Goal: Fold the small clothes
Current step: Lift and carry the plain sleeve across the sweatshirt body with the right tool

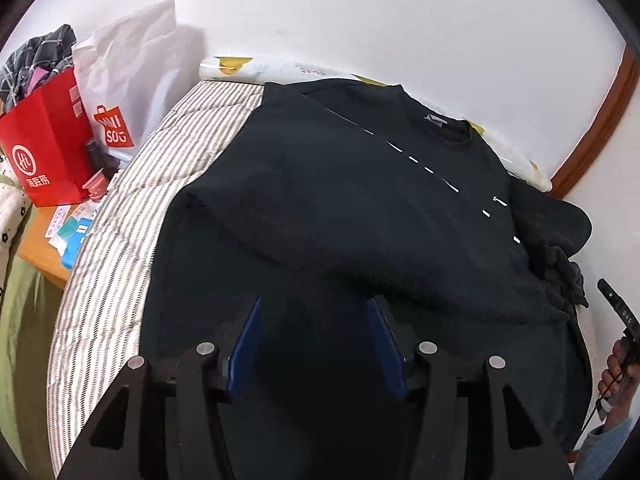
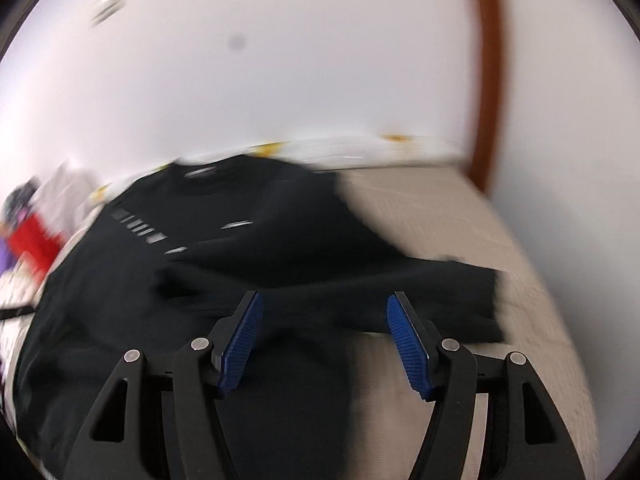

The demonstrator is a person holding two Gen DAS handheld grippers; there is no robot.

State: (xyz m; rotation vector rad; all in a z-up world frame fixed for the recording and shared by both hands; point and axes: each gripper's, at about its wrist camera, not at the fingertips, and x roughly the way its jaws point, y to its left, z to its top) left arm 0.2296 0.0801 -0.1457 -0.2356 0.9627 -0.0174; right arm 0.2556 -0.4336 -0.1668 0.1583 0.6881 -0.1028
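A white wall (image 1: 400,20) fills the top of both views, from nine o'clock round to three. Below it lies my bed (image 1: 132,200), covered in striped bedding at nine o'clock in the left view and plain beige (image 2: 460,232) at three o'clock in the blurred right view. Spread flat across the bed is the black T-shirt (image 1: 360,208), filling the centre of the left view, its neck toward one o'clock and a dashed white line running across the chest. One sleeve is folded over the body. In the right view another sleeve (image 2: 400,292) stretches toward three o'clock, just beyond my tool tips. At ten o'clock in the left view stand a white shopping bag (image 1: 132,68) and a red paper bag (image 1: 48,140). My left tool (image 1: 314,308), at six o'clock, hovers over the shirt's hem with its blue pads apart and nothing between them. My right tool (image 2: 324,304) also stands apart, clamped on nothing.
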